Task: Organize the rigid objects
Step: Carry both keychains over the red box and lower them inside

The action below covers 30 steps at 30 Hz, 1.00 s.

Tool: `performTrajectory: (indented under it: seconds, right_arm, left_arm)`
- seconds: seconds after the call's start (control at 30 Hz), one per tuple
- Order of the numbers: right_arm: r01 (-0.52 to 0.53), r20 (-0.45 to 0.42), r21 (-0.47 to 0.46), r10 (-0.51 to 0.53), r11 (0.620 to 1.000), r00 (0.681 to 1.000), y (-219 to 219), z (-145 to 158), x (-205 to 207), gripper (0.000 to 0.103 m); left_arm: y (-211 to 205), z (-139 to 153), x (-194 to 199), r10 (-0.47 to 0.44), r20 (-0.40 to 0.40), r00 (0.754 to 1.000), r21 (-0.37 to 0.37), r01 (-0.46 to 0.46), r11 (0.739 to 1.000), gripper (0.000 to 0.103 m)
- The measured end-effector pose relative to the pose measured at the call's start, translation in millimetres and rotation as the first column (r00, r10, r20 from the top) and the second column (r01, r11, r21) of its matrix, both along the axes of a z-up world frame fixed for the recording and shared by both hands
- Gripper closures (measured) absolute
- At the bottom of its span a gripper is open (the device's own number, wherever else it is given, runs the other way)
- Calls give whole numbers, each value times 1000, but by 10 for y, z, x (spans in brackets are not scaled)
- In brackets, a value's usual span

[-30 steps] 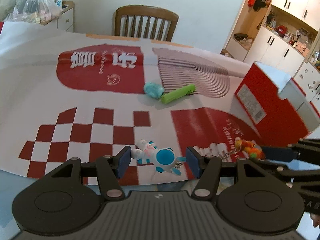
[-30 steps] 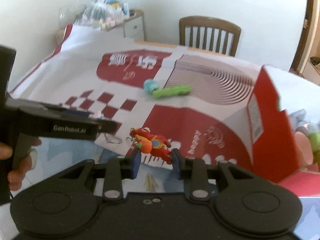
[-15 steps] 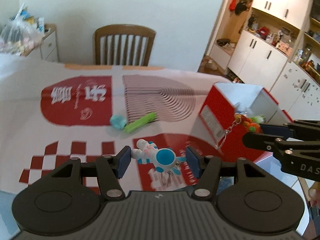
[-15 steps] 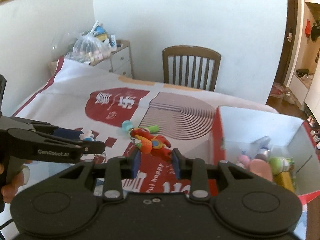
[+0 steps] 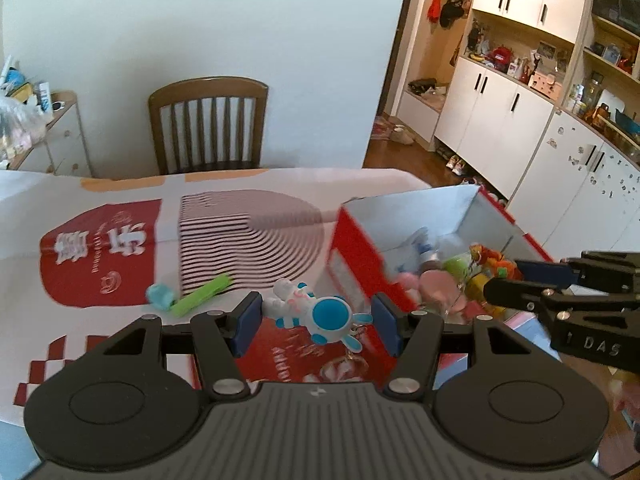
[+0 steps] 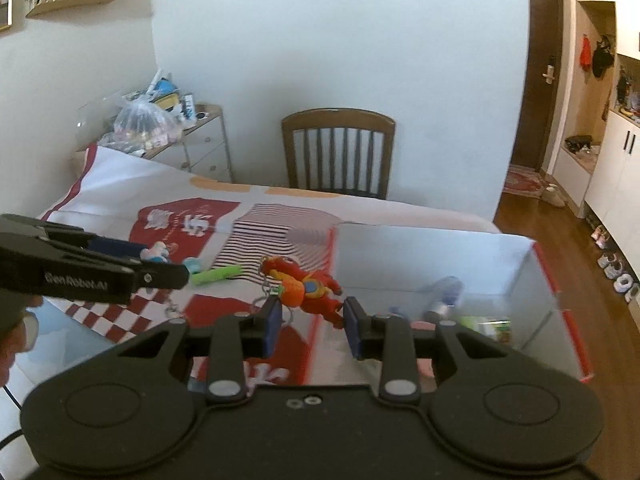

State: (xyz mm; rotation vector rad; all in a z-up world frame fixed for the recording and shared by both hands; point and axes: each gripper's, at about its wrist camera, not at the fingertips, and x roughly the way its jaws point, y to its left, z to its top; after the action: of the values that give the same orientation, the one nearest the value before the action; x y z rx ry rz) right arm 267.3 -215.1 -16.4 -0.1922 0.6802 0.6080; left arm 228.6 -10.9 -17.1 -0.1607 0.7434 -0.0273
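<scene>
My left gripper (image 5: 316,322) is shut on a white and blue astronaut figure (image 5: 314,312) with a key ring, held above the tablecloth just left of the red box (image 5: 352,248). My right gripper (image 6: 312,320) is shut on a red and orange figure (image 6: 308,288) that hangs over the box's left wall (image 6: 332,248). In the left wrist view the right gripper (image 5: 516,280) reaches over the box with that figure (image 5: 492,260). The right wrist view shows the left gripper (image 6: 160,268) at the left with its astronaut figure (image 6: 158,252). A green stick (image 5: 202,294) and a teal piece (image 5: 160,296) lie on the cloth.
The box, white inside, holds several small toys (image 5: 436,276). A wooden chair (image 6: 338,152) stands behind the table. A drawer unit with a plastic bag (image 6: 144,120) is at the back left. White cupboards (image 5: 500,120) line the right side. A hand (image 6: 16,336) shows at the left edge.
Both grippers have risen and swung right with their figures still gripped. The box's open inside has come into view. The green stick and teal piece have stayed on the cloth.
</scene>
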Motion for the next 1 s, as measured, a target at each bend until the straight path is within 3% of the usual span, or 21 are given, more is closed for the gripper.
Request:
performTrajectory:
  seconds: [0.27,0.6,1.0]
  right_arm:
    - [47,-9,-18,-47,999,999,-571,-70,212,71]
    - [72,-15,-42,-73,997,997,-1103,-184,512,71]
    - [35,-81,-74,-41,997,996,-1358,-372,888,71]
  left_arm:
    - [-586,52,323,-46,-3,999,33,46,998,43]
    - [-1185,-80,770,-80,-43,996,65,83,994,43]
    - [-1487,-316,1392,-59,-103,993,132,73,989,43]
